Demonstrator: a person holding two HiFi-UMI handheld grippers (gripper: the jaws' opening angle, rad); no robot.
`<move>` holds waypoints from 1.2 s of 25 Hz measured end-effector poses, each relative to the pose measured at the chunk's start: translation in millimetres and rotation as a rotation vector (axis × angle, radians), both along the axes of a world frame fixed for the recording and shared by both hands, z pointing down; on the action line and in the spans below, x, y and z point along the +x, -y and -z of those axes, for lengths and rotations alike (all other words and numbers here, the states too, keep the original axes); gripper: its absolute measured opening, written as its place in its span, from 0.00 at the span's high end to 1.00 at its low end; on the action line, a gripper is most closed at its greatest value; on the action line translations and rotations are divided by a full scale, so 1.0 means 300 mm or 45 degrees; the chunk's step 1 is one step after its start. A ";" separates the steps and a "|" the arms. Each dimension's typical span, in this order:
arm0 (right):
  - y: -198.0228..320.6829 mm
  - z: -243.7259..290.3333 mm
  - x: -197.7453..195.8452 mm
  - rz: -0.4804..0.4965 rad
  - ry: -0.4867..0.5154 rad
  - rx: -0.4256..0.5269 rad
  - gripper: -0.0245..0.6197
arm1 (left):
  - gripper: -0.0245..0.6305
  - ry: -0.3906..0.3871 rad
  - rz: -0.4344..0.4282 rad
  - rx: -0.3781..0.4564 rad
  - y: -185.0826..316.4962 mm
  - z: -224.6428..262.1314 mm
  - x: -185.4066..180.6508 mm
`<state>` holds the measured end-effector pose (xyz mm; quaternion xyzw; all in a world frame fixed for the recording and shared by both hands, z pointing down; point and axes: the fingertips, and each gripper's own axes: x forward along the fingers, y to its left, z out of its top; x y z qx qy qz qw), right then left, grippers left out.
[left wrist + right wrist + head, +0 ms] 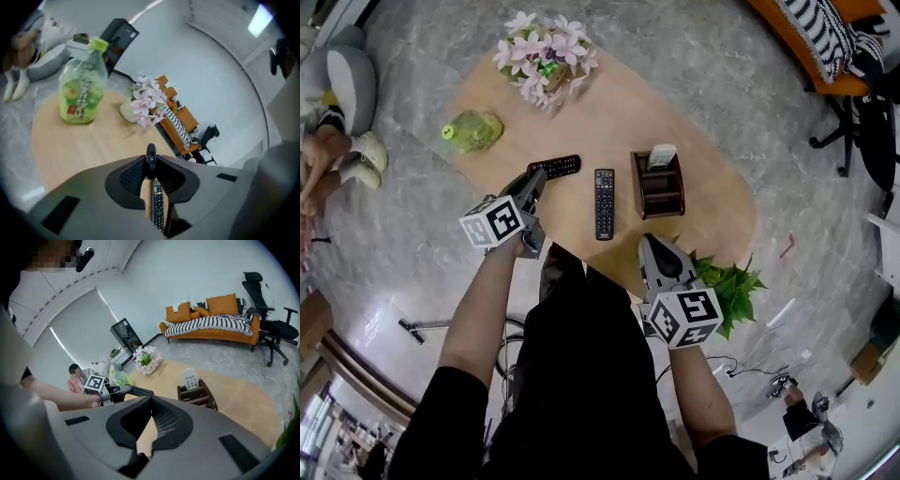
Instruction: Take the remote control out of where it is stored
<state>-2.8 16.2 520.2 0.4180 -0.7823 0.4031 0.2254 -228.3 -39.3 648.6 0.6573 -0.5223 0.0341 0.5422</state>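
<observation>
My left gripper [539,175] is shut on one end of a black remote [561,166], which sticks out roughly level toward the table's middle. In the left gripper view that remote [150,161] stands edge-on between the pads. A second black remote [604,202] lies flat on the wooden table [712,211]. Right of it stands a brown holder [664,192] with a white remote [661,156] upright in its back slot. My right gripper [652,242] hovers at the table's near edge, jaws together with nothing between them. Its view shows the holder [199,394] and the held remote [138,391].
A vase of pink flowers [542,58] and a green bottle [473,130] stand on the table's far left part. A potted plant [727,286] sits by the near right edge. An orange sofa [211,326] and an office chair [862,112] are farther off. A person [328,141] sits at the left.
</observation>
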 end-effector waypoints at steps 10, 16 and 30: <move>-0.054 -0.031 -0.055 0.049 0.002 -0.057 0.95 | 0.86 -0.157 0.215 -0.066 -0.003 -0.146 -0.049; -0.069 -0.045 -0.081 0.101 -0.024 -0.077 0.95 | 0.84 -0.211 0.329 -0.170 -0.032 -0.250 -0.103; -0.054 -0.065 -0.120 0.101 -0.055 -0.081 0.95 | 0.69 0.023 0.326 -0.291 -0.060 -0.341 -0.195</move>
